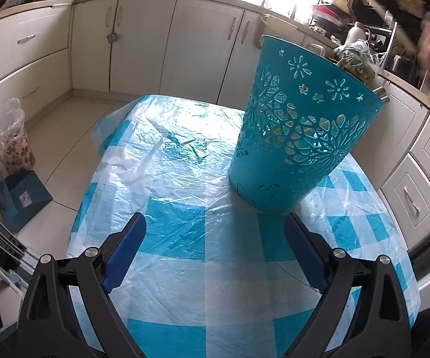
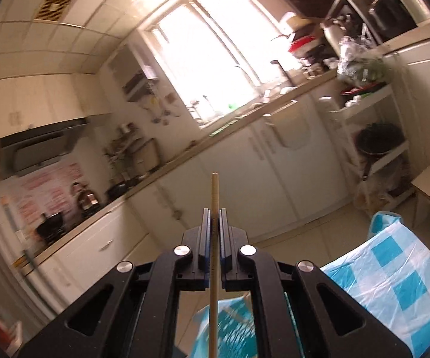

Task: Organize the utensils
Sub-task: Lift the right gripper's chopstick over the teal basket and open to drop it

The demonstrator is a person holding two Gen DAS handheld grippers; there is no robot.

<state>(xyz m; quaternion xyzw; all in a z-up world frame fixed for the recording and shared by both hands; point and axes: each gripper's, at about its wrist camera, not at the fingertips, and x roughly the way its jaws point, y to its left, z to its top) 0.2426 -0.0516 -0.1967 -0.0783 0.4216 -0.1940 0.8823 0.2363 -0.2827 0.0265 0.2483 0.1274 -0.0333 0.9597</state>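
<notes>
Left gripper (image 1: 215, 223): jaws spread wide, holding nothing, poised low over the near part of the table (image 1: 185, 268), which carries a blue-and-white checked cover under clear plastic film.

Right gripper (image 2: 214, 211): jaws closed on a single wooden chopstick (image 2: 214, 191). The stick runs lengthwise between the pads, its far end projecting beyond the fingertips and its near end running down out of the bottom of the frame. The unit is raised and tilted, facing the kitchen cabinets and window; the view is blurred.

Receptacle: a turquoise perforated plastic basket (image 1: 298, 137) stands upright on the far right of the table, just beyond the left gripper's right finger. Its interior is not visible from the left wrist view. In the right wrist view a blurred turquoise form, judged to be the same basket, lies directly beneath the gripper.

Handling assessment: the chopstick appears light, stiff and smooth, and is liable to pivot or slide in a narrow pinch; a hold near mid-length should limit swing. The basket looks light and thin-walled, and the plastic film beneath it offers little friction, so a knock at the rim could shift or tip it. Bracing the wall near the base would be advisable.
</notes>
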